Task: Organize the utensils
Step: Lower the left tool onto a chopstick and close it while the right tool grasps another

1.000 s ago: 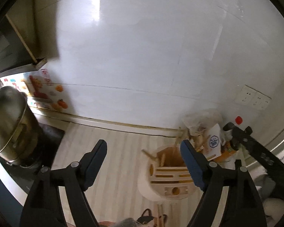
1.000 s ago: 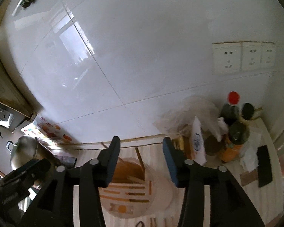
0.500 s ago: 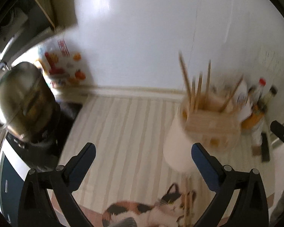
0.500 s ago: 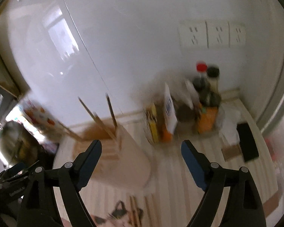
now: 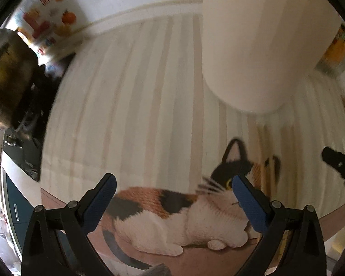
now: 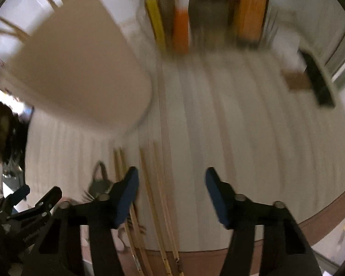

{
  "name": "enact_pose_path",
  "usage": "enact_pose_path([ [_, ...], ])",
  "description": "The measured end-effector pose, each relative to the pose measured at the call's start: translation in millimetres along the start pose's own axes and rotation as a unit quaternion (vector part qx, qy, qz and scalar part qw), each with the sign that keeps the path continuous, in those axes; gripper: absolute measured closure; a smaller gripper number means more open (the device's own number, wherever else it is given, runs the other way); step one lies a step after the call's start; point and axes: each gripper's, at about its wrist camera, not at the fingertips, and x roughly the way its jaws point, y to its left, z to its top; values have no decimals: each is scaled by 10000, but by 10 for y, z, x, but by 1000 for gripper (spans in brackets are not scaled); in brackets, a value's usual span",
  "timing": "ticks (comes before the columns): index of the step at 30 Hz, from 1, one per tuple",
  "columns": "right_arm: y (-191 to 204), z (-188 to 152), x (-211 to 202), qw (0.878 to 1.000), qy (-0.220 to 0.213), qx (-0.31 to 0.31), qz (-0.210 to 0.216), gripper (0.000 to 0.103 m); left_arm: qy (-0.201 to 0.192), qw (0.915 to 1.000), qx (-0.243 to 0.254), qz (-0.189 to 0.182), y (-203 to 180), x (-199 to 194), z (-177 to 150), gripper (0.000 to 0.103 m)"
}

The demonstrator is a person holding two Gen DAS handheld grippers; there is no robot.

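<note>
A cream utensil holder (image 5: 260, 46) stands on a striped mat (image 5: 131, 105); in the right wrist view the holder (image 6: 80, 69) has chopsticks sticking out of its top. Several loose wooden chopsticks (image 6: 158, 197) lie on the mat below the holder, beside the left finger of my right gripper (image 6: 171, 193), which is open and empty just above them. My left gripper (image 5: 172, 202) is open and empty over a cat picture (image 5: 186, 207) on the mat. The chopsticks (image 5: 264, 161) show blurred by the cat's head.
A steel pot (image 5: 4, 78) sits on a dark stove at the left. Bottles and packets (image 6: 209, 16) stand against the wall behind the mat. A black flat object (image 6: 317, 80) lies at the right. The mat's brown border (image 6: 322, 218) runs along the near edge.
Both grippers have dropped and tilted down from facing the wall to facing the mat. The holder now looms close and the loose chopsticks have come into view under the right gripper.
</note>
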Motion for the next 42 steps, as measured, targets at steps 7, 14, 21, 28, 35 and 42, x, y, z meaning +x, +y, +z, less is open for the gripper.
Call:
enact_pose_path([
  [7, 80, -191, 477, 9975, 650, -272, -93, 73, 409, 9987, 77, -298, -162, 266, -77, 2],
  [14, -232, -270, 429, 9962, 651, -131, -569, 96, 777, 9908, 95, -1100, -492, 365, -99, 35],
  [21, -659, -331, 310, 9950, 671, 192, -717, 96, 869, 9884, 405, -1181, -861, 392, -151, 56],
  [28, -932, -429, 270, 9949, 627, 397, -683, 96, 669, 9914, 747, -837, -1075, 333, -131, 96],
  [35, -733, -425, 334, 9947, 642, 308, -736, 96, 593, 9938, 744, -573, -614, 373, -208, 99],
  [42, -467, -561, 360, 9956, 766, 72, -527, 96, 658, 9955, 509, -446, -132, 403, -297, 99],
])
